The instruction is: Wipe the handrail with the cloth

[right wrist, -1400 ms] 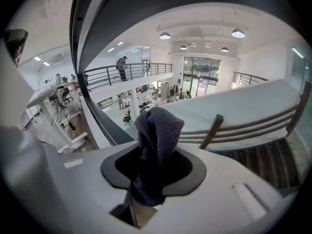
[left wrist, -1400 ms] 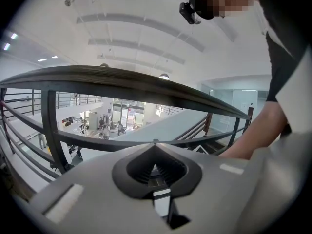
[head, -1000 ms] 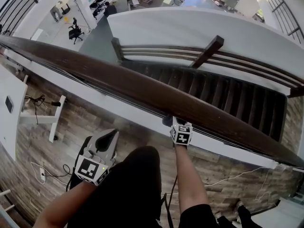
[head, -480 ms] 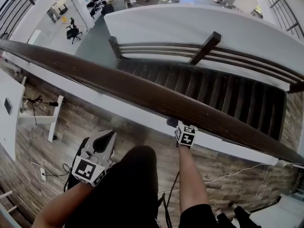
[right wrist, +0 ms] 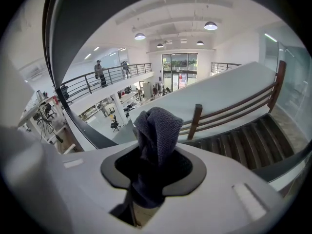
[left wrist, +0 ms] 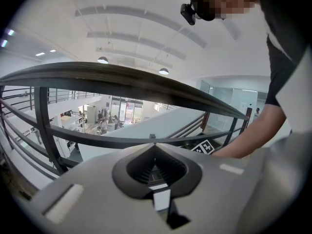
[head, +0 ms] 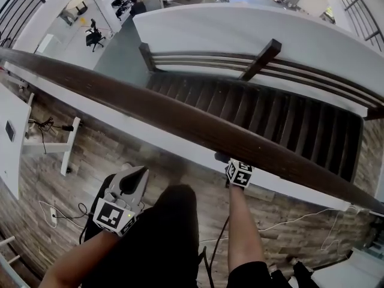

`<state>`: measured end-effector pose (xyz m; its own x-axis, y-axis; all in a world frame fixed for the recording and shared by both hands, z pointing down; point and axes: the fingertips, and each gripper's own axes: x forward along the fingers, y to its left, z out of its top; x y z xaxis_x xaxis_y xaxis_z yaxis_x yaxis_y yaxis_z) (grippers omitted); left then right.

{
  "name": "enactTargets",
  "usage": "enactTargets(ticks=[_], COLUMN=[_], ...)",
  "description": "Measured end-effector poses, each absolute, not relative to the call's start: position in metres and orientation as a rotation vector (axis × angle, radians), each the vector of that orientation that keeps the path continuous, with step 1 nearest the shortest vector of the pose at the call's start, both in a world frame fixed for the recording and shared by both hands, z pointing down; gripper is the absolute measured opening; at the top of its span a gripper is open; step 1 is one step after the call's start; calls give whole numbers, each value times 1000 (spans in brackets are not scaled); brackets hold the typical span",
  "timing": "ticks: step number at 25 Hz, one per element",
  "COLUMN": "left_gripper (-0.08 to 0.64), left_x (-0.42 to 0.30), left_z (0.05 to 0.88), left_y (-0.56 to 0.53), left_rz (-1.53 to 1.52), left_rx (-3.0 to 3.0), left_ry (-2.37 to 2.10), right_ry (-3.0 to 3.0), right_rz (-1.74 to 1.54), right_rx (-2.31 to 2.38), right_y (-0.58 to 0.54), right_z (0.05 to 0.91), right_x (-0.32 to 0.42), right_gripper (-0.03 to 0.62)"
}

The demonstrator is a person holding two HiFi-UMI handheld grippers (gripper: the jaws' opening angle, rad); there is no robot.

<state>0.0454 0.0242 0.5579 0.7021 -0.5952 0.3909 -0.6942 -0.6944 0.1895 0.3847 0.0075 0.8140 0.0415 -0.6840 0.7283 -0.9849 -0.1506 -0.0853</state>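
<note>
The dark brown handrail (head: 180, 117) runs from upper left to lower right across the head view. My right gripper (head: 221, 158) is pressed against the rail's near side, shut on a grey-blue cloth (right wrist: 157, 133) that stands bunched up out of its jaws. In the right gripper view the handrail (right wrist: 80, 28) fills the upper left as a dark band right by the cloth. My left gripper (head: 137, 174) hangs low, well short of the rail, shut with nothing in it. From the left gripper (left wrist: 155, 168), the handrail (left wrist: 122, 79) arcs overhead.
A dark staircase (head: 282, 122) drops away beyond the rail, with a second railing and a white half wall (head: 240, 32) behind it. The wood floor (head: 96, 155) holds a white desk frame (head: 57, 150) and cables. Black balusters (left wrist: 46, 126) stand under the rail.
My right gripper has slid a little to the right and down along the handrail with the cloth. The left gripper has hardly moved.
</note>
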Motion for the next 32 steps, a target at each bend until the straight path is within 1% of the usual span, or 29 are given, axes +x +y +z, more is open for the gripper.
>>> enactTargets(ticks=[4,7,13,18,22,27,32], left_gripper=[-2,-2,-2,-2,-2,-2,-2], left_x=[57,66,94,108,116,125,108], left_z=[558,557,547,542,523,505,459], left_y=[29,29,28,27,46,56,55], left_rz=[422,414,365,330,364,341,209], left_rx=[2609,2630,2672,2693,2818,2839,2886], left_ry=[-964,-936,-836,-724,-576,-427,-418], right_ry=[-1754,-1773,-1779,-1774,-1804,-1856,-1943], right_rz=[870,838,828,785,697,463,250], right_rx=[1860,1947,2117,2183,2250,2363,2378], right_y=[12,19,40,76,104,120,140], right_z=[804,786,738,689,619,497,400], right_x=[370,366,366,336,311,276,221], right_gripper=[117,115,114,112,112,114,114])
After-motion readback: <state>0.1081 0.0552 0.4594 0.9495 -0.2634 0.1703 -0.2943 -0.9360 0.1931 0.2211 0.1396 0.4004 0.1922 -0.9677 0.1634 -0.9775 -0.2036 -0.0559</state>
